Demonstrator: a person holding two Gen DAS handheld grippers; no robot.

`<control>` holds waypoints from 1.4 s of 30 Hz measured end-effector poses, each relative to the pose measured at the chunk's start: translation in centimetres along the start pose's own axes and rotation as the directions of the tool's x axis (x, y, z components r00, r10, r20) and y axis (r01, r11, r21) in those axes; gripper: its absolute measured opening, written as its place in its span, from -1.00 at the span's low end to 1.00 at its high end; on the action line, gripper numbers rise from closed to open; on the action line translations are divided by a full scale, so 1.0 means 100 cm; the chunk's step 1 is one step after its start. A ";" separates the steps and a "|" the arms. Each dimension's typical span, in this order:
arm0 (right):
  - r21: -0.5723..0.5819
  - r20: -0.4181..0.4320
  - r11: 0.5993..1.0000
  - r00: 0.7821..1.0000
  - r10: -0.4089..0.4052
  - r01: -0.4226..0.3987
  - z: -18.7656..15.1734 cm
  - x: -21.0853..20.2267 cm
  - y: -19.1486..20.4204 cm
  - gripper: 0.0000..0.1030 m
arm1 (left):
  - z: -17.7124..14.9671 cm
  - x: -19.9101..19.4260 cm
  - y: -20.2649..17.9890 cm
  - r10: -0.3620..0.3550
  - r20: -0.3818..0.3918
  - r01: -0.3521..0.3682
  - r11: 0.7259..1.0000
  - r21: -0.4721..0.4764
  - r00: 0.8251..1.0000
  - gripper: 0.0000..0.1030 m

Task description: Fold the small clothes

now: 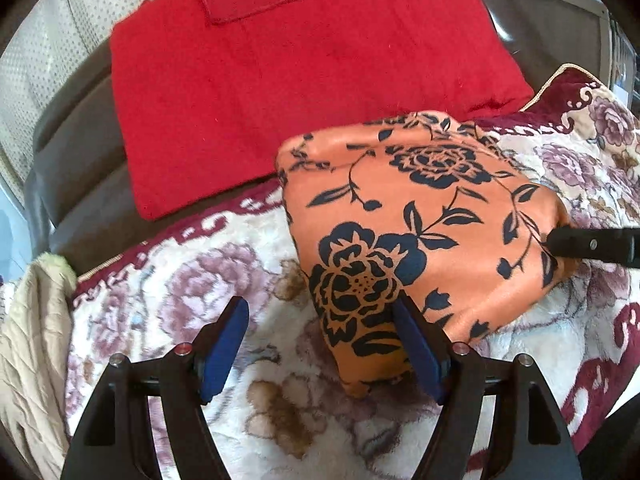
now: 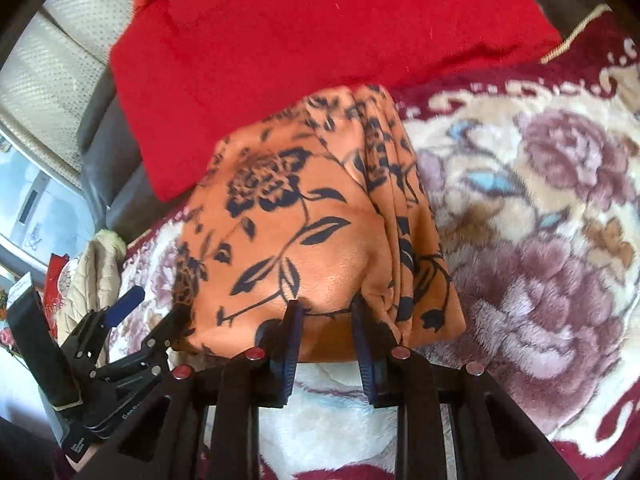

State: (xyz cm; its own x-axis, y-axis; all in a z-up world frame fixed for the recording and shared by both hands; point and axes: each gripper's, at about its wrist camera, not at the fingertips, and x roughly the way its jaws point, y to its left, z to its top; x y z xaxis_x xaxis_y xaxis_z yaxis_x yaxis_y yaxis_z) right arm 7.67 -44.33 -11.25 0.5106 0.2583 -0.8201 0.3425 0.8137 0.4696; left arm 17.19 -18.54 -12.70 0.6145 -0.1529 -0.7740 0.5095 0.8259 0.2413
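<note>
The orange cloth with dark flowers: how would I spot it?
Find the plush floral blanket. Near its maroon border, beside the plain red fabric, lies the orange cloth, folded. Only it carries dark navy roses on orange.

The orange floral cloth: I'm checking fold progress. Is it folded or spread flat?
Folded. The orange cloth forms a compact bundle on the blanket, with several stacked layer edges along its right side. The right tool pinches its near edge.
</note>
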 end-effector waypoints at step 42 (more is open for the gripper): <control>0.153 0.057 0.987 0.997 0.043 -0.052 0.032 0.011 -0.029 0.01 | 0.007 0.039 0.023 -0.033 -0.036 0.031 0.999 -0.041 0.999 0.48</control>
State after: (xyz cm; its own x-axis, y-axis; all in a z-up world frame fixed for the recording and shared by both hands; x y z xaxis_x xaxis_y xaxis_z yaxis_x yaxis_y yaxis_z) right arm 9.79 -48.09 -12.42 0.5691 0.2632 -0.7790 0.4327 0.7097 0.5559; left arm 21.19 -17.61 -14.76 0.5755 -0.1602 -0.8020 0.5031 0.8425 0.1927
